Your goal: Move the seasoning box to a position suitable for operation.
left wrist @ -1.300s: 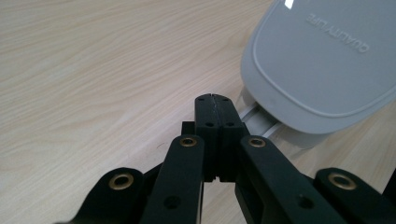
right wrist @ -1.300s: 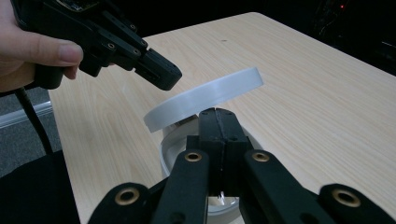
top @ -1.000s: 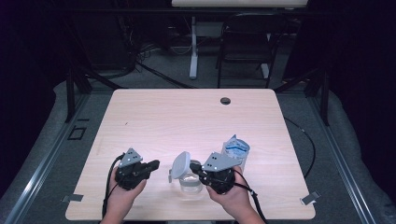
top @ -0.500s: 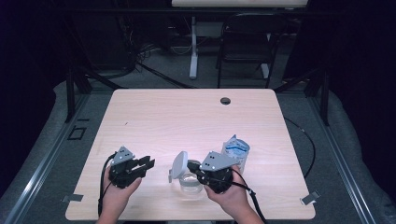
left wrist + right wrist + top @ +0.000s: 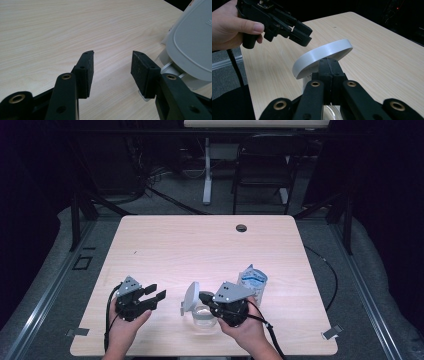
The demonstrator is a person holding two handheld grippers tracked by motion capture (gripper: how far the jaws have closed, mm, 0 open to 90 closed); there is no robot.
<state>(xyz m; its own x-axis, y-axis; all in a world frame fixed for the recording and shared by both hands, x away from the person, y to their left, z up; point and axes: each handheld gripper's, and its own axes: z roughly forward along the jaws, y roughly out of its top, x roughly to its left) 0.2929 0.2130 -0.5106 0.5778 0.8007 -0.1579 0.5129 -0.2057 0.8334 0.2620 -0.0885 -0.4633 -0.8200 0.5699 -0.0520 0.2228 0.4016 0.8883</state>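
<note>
- Sitting at the near edge of the desk (image 5: 165,240): clear container (image 5: 202,316) with a white hinged lid (image 5: 190,297) raised on edge; taken as the landmark.
- Right hand-held gripper (image 5: 206,298), just right of the container: jaws fully closed at the lid's hinge side, lid rim directly ahead of the tips in the right gripper view; whether anything is pinched cannot be told.
- Left hand-held gripper (image 5: 154,295), left of the container, apart from it: jaws have just been opening, nothing between the pads.
- Blue-and-white packet (image 5: 251,281), right of and slightly beyond the container.
- Dark round hole (image 5: 241,228), far side of the desk beyond the container.
</note>
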